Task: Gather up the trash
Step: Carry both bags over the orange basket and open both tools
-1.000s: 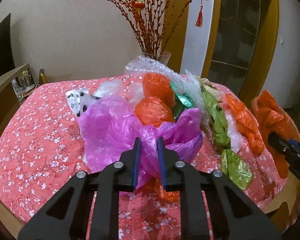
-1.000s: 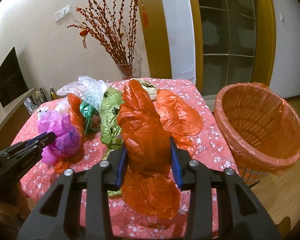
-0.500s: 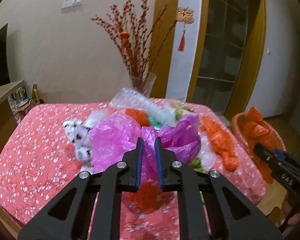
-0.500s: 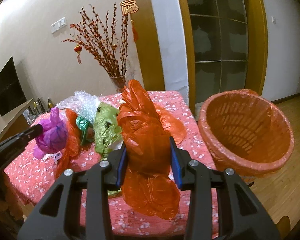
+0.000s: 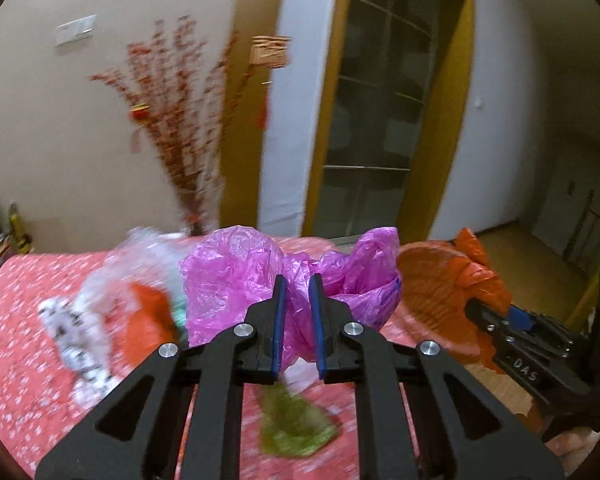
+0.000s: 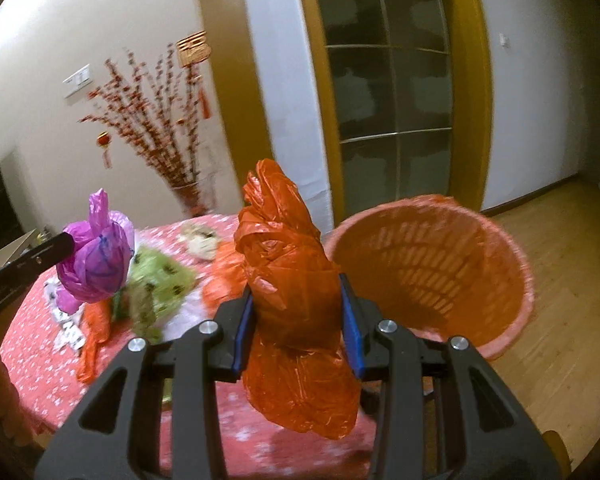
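Red floral tablecloth (image 5: 24,320) covers table; green wrapper (image 6: 158,288), clear plastic (image 5: 136,256), orange scraps (image 5: 146,316) strewn on it. Blossom branches (image 6: 156,128) in vase against wall. Left gripper (image 5: 297,316) jaws clamped on purple bag (image 5: 236,280), lifted off table. Right gripper (image 6: 296,320) jaws clamped on orange bag (image 6: 288,264), held just beside orange basket (image 6: 432,264) on wooden floor (image 6: 560,308).

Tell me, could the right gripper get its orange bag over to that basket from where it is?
Probably yes. The right gripper is shut on the orange bag, and the basket sits just beyond with its open mouth facing it and nothing between.
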### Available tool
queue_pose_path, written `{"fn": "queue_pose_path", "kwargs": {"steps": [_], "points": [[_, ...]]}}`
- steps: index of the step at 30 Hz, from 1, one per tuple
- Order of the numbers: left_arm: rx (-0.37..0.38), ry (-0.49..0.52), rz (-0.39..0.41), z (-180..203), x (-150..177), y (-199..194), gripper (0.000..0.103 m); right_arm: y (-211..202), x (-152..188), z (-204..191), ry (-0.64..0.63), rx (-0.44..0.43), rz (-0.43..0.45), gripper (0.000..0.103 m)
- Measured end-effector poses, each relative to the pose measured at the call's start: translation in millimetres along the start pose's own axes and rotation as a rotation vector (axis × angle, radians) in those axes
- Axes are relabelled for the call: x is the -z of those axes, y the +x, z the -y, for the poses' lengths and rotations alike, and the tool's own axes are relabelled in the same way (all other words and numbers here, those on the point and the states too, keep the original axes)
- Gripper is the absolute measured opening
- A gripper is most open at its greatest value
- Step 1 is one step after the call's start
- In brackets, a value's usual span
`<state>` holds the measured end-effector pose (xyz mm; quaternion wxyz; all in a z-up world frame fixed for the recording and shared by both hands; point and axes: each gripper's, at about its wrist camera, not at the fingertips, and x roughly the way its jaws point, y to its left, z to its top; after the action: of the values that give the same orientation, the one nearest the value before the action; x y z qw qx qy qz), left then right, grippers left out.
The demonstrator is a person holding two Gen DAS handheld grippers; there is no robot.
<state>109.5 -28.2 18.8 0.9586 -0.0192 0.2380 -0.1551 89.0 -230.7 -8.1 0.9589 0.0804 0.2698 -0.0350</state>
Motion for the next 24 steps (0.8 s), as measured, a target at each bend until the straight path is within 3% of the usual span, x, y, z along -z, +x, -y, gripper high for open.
{"fn": "queue_pose_path", "kwargs": {"steps": [12,24], "points": [[0.199,0.073,-0.041,88.9,-26.7,64.7,0.012,-0.6,-29.3,80.5,0.074,0.148,0.034,0.038],[0.287,0.085,-0.128,138.2,-22.7,118.2,0.012,34.7,-40.7,127.2,0.160,0.171,0.004,0.038]]}}
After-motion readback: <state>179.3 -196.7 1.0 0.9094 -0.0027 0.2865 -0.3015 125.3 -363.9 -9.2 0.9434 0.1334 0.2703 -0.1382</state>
